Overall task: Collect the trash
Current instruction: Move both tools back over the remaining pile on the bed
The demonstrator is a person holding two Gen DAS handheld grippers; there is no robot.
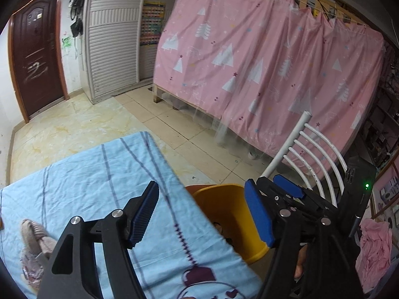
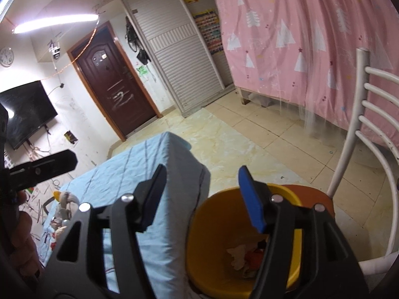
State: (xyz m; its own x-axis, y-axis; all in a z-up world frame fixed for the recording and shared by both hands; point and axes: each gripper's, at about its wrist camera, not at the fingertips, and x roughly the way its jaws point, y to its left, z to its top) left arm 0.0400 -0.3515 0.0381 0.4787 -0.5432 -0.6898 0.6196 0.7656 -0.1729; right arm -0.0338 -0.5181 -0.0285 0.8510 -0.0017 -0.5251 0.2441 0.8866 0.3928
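A yellow bin (image 2: 212, 229) stands on a chair seat beside the table; crumpled paper and red scraps (image 2: 245, 254) lie in its bottom. It also shows in the left wrist view (image 1: 224, 211). My right gripper (image 2: 202, 199) is open and empty, hovering above the bin's near rim and the table corner. My left gripper (image 1: 202, 214) is open and empty, over the table edge next to the bin. The table has a light blue cloth (image 1: 99, 174). A pinkish crumpled item (image 1: 35, 236) lies at the table's left end, also seen in the right wrist view (image 2: 62, 214).
A white metal chair back (image 2: 359, 129) rises right of the bin. A pink curtained bed frame (image 1: 261, 62) stands behind. A brown door (image 2: 117, 82), white shutter wardrobe (image 2: 179, 57) and wall TV (image 2: 25, 112) are farther off, across tiled floor (image 1: 74, 124).
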